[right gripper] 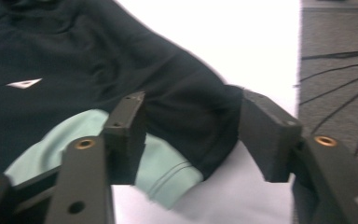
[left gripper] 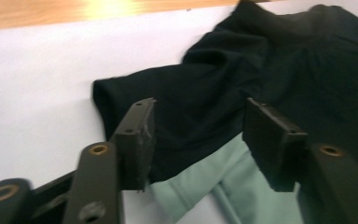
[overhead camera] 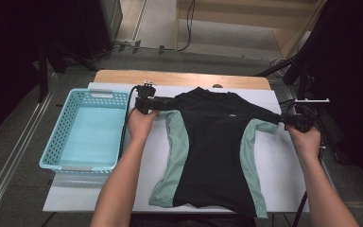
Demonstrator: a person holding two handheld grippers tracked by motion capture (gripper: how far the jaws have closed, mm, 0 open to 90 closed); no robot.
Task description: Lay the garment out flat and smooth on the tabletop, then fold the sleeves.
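A black T-shirt with mint-green side panels lies flat, front up, on the white table cover. My left gripper is at the shirt's left sleeve. In the left gripper view its jaws stand apart over the black sleeve, with the pads not pressing on the cloth. My right gripper is at the right sleeve end. In the right gripper view its jaws are also apart, and the sleeve cuff with its mint underside lies loose between them.
A light blue plastic basket stands on the table to the left of the shirt. The table's wooden far edge runs behind the collar. Dark stands and cables sit beyond the right table edge.
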